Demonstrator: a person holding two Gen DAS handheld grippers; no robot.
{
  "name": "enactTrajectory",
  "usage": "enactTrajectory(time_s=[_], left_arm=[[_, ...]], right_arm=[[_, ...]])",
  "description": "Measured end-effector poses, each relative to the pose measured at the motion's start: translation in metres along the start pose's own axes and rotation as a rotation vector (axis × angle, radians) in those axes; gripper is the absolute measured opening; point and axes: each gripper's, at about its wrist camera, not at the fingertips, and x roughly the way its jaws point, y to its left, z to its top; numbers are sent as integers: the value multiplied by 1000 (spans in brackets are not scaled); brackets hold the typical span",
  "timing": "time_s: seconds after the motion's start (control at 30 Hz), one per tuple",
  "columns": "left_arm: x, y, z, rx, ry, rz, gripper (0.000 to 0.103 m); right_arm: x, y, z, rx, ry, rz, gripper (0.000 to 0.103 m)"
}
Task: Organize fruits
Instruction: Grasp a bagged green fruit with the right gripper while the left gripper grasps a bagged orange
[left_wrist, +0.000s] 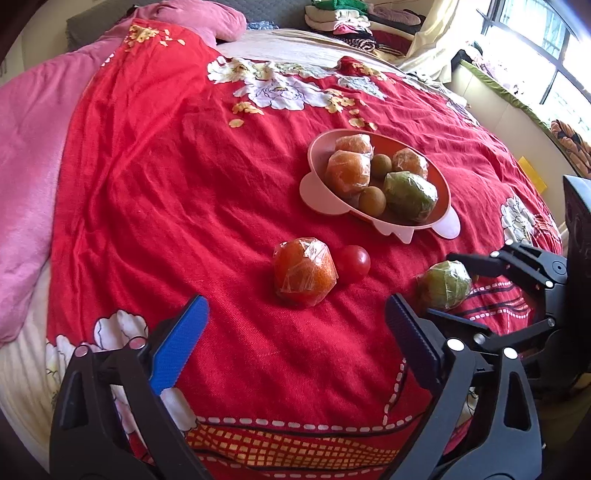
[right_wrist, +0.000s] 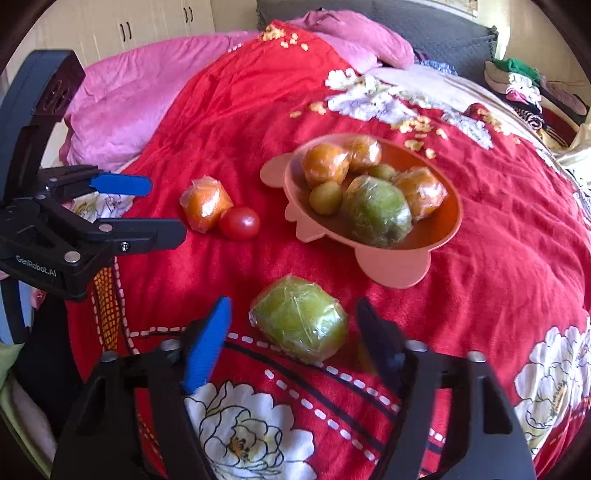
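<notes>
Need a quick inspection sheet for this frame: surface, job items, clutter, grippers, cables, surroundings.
Surface: red floral blanket on a bed, wrinkled.
Job's things: pink bowl holds three wrapped oranges, a wrapped green fruit and two small green fruits. Loose on the blanket: wrapped orange touching a tomato; wrapped green fruit.
Clutter: nothing seen.
Grippers: left gripper open, empty; right gripper open, straddling the loose green fruit, not gripping.
Cables: nothing seen.
Surroundings: pink quilt, folded clothes, window, cupboards.

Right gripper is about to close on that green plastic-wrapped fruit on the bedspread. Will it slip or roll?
The green film-wrapped fruit looks glossy, so the right gripper may slide on the wrap. Its rounded shape could roll, though the soft red bedspread probably damps that.
</notes>
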Motion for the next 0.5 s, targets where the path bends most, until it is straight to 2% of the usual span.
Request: enactTrajectory(time_s=[0.1,0.17,0.27,0.5], left_arm=[[6,2,2,2,5,-10,75],[12,5,4,2,15,-12,61],[18,7,6,10,23,-12,54],[29,7,11,49,38,-21,50]], right_arm=[[5,1,-1,-3,2,-13,56],[4,-2,0,10,-2,-7,50],[2,-8,-1,39,-7,23,49],[-3,-11,0,65,-14,48,49]])
